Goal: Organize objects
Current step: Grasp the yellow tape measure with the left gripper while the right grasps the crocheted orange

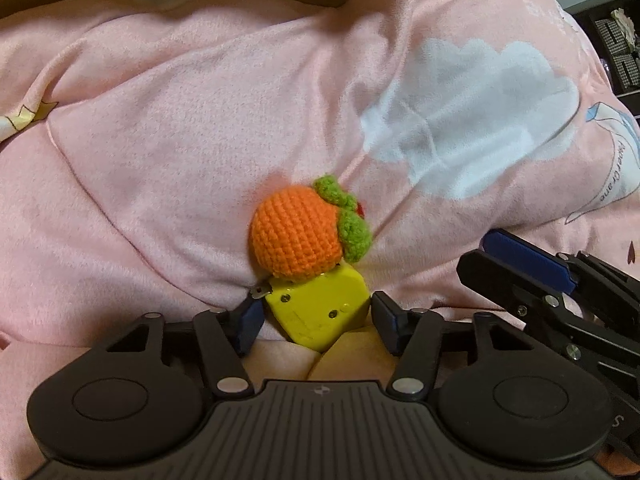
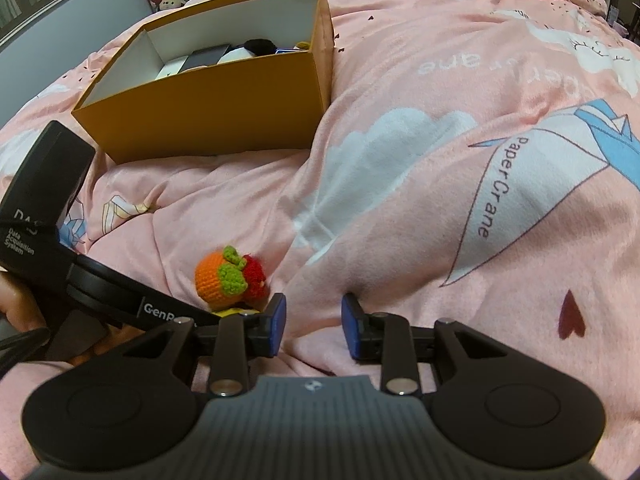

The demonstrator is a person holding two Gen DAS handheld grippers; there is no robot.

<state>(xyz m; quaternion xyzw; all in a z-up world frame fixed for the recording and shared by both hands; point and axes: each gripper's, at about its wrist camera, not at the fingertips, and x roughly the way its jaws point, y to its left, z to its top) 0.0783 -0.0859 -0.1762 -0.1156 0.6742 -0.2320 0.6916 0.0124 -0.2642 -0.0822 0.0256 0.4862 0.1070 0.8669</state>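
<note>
Yellow tape measure (image 1: 316, 312) sits between the open left hand-held gripper (image 1: 316, 318); right hand-held gripper (image 2: 313, 326) empty.

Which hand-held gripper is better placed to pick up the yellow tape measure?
Left. The left hand-held gripper already has the yellow tape measure between its open fingers. The right hand-held gripper points at bare pink blanket, to the side of it.
</note>
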